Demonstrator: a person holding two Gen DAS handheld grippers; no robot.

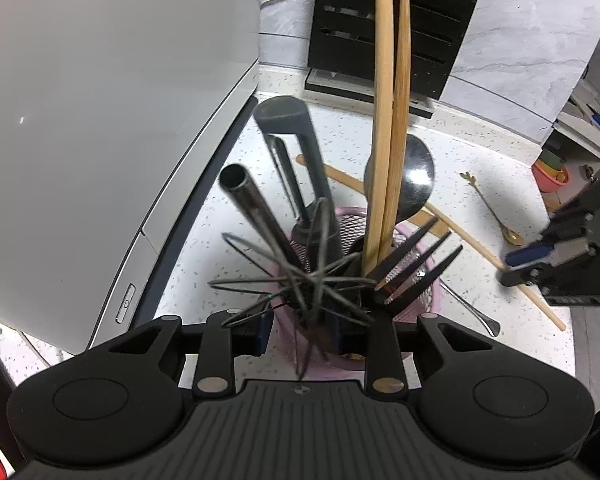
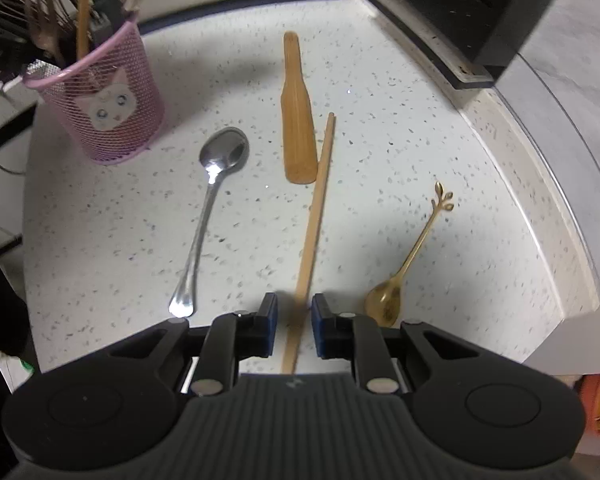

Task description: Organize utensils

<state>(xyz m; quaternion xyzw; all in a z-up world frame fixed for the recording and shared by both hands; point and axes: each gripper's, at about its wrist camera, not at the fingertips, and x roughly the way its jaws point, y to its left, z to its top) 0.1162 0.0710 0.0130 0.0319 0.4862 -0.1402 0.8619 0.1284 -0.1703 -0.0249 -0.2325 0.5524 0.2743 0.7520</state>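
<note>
A pink mesh cup (image 1: 420, 300) (image 2: 108, 96) holds a whisk (image 1: 300, 276), a ladle (image 1: 416, 176), a black slotted fork (image 1: 416, 256) and two wooden sticks (image 1: 384, 120). My left gripper (image 1: 304, 332) is closed on the cup's near rim, with whisk wires crossing between its pads. On the speckled counter lie a steel spoon (image 2: 212, 200), a wooden spatula (image 2: 298, 120), a single wooden chopstick (image 2: 316, 208) and a small gold spoon (image 2: 408, 256). My right gripper (image 2: 294, 320) (image 1: 520, 264) points down over the chopstick's near end. The chopstick runs between its blue pads with a gap on each side.
A grey appliance (image 1: 80, 120) stands close to the left of the cup. A black slotted rack (image 1: 432, 20) stands against the tiled back wall. Coloured bowls (image 1: 552, 172) sit at the far right. The counter's raised edge (image 2: 540, 216) curves along the right.
</note>
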